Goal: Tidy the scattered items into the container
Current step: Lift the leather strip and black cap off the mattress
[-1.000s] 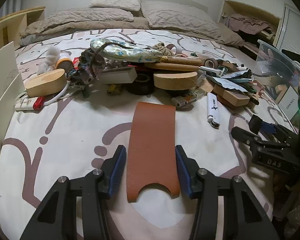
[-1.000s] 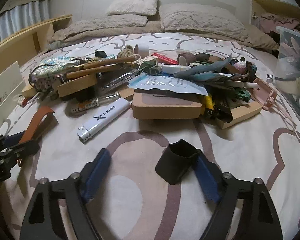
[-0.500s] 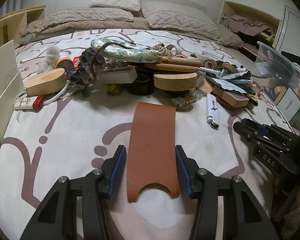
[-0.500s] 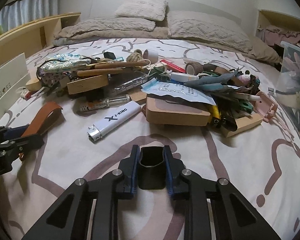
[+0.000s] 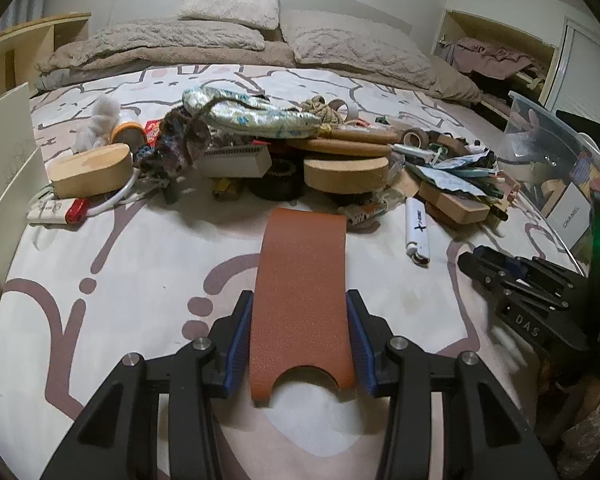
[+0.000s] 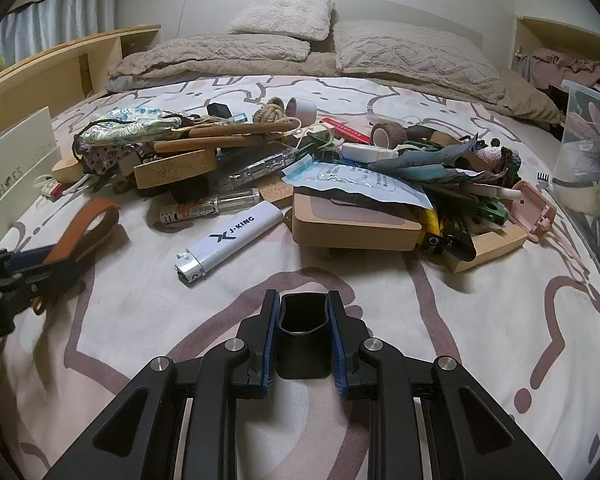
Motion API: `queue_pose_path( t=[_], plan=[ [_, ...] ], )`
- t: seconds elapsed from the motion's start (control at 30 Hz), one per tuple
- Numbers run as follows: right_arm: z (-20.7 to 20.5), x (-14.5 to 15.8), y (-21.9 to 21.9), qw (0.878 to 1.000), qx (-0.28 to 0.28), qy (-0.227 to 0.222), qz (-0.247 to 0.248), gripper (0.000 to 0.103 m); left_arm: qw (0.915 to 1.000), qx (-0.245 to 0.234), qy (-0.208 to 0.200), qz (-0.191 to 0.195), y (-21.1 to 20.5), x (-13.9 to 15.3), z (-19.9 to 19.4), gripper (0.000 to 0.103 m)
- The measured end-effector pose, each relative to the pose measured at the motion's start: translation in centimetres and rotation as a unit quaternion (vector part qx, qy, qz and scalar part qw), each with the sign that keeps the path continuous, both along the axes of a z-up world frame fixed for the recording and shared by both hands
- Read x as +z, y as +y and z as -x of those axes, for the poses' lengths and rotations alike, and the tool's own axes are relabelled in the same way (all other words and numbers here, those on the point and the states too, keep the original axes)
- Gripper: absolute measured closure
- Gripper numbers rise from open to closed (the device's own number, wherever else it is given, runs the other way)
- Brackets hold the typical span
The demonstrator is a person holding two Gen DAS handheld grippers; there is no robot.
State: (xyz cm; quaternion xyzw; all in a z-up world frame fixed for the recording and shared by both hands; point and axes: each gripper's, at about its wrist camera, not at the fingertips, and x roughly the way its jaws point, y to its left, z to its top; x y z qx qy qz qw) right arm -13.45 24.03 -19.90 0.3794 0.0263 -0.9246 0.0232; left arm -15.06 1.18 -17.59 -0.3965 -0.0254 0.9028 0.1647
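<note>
At the bottom centre of its view, the right claw (image 6: pixel 303 334) had just clenched on a small black sleeve (image 6: pixel 302 330), having stood wide a second earlier. The left claw (image 5: pixel 300 340) stayed clamped on the brown leather strap (image 5: pixel 302 292). Both pieces seemed ready for the clear container (image 5: pixel 556 140) at right.
</note>
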Motion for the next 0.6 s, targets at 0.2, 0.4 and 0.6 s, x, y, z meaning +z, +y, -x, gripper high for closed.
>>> queue_pose_path(
  t=[0.2, 0.4, 0.6],
  plan=[
    [0.0, 0.1, -0.3, 1.0, 0.001, 0.001, -0.009, 0.079, 0.9999, 0.009, 0.006, -0.007, -0.5, 0.3, 0.0, 0.059],
    [0.0, 0.7, -0.1, 1.0, 0.004, 0.003, 0.004, 0.079, 0.9997, 0.016, 0.014, -0.012, -1.0, 0.7, -0.1, 0.059],
    [-0.1, 2.1, 0.4, 0.999, 0.003, 0.021, 0.04, 0.079, 0.9994, 0.023, 0.021, -0.015, -1.5, 1.2, -0.1, 0.059]
  ],
)
